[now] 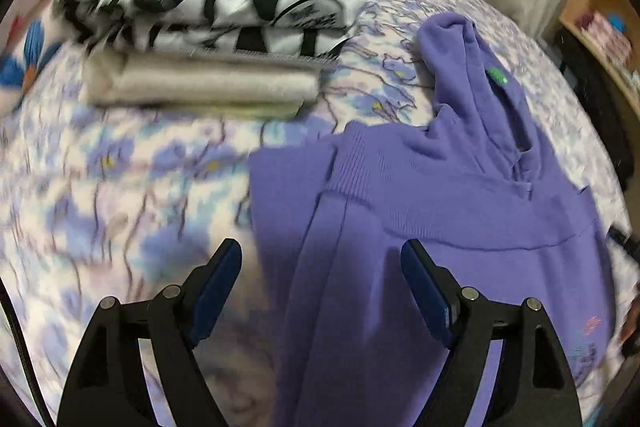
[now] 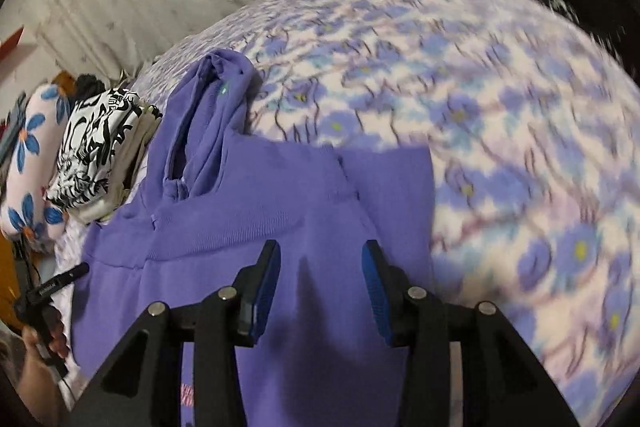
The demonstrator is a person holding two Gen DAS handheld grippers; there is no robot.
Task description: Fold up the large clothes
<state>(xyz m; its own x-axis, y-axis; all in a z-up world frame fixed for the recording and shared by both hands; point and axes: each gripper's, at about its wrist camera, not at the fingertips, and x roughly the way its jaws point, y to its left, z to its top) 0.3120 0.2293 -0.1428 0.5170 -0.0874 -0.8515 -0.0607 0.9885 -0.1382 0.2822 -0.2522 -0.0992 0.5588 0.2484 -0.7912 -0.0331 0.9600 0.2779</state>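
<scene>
Hoodie (image 1: 460,211): purple, partly folded, on floral bedspread (image 1: 132,187) beneath both grippers.
Left gripper (image 1: 322,259): spread wide, pinching nothing.
Right gripper (image 2: 320,259): parted, nothing between.
Folded stack (image 1: 208,27): ahead-left of left gripper.

Purple hoodie (image 1: 460,195), soft knit with ribbed bands, lying partly folded on the flowered bedspread, its panels laid over one another in flat layers. Hood stretched toward the far side of the bed, creased and open, a small green tag showing on it. Faint pink print visible on the near part of the body; fabric smooth in the middle, with long folds running lengthwise.
</scene>
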